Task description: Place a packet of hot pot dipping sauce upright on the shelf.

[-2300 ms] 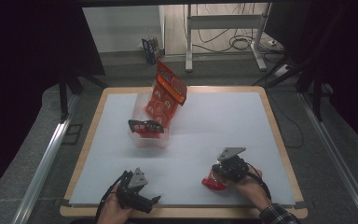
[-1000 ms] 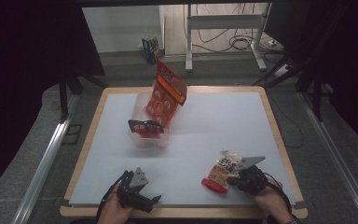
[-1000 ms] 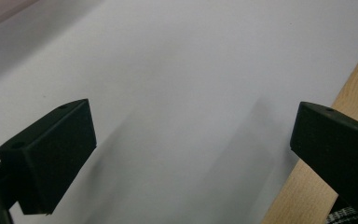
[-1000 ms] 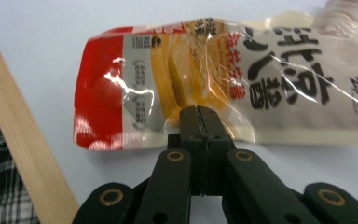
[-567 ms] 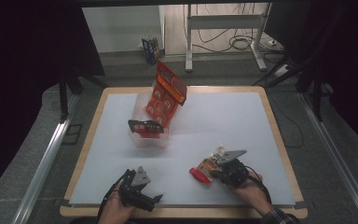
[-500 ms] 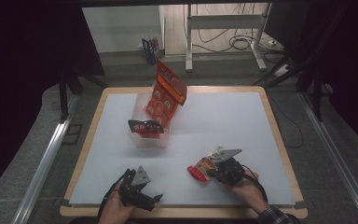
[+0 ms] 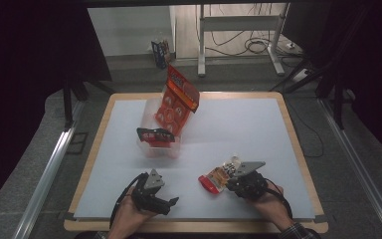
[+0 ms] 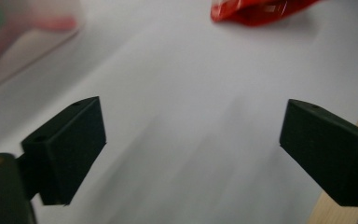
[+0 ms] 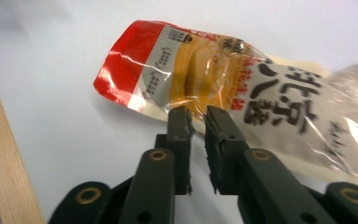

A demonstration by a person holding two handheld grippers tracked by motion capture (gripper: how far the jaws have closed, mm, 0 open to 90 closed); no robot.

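A snack packet (image 7: 218, 177) (image 9: 242, 88), red at one end, orange in the middle and clear with black characters at the other, lies at the table's front right. My right gripper (image 7: 230, 182) (image 9: 196, 119) is shut on the packet's near edge, jaws almost touching. My left gripper (image 7: 172, 203) (image 8: 191, 126) rests at the front left, open wide with nothing between its jaws. It points across the white mat (image 8: 177, 84) toward the packet's red end (image 8: 261, 9).
A clear plastic container (image 7: 160, 133) stands mid-left on the mat, holding a tall orange-red snack bag (image 7: 178, 102), with a dark red packet (image 7: 155, 135) on its front. The wooden table edge (image 9: 9, 154) (image 8: 340, 205) runs close in front of both grippers.
My right gripper, off to the right of the packet a second ago, came back, shut on its edge and shifted it slightly left. The left gripper has stayed put.
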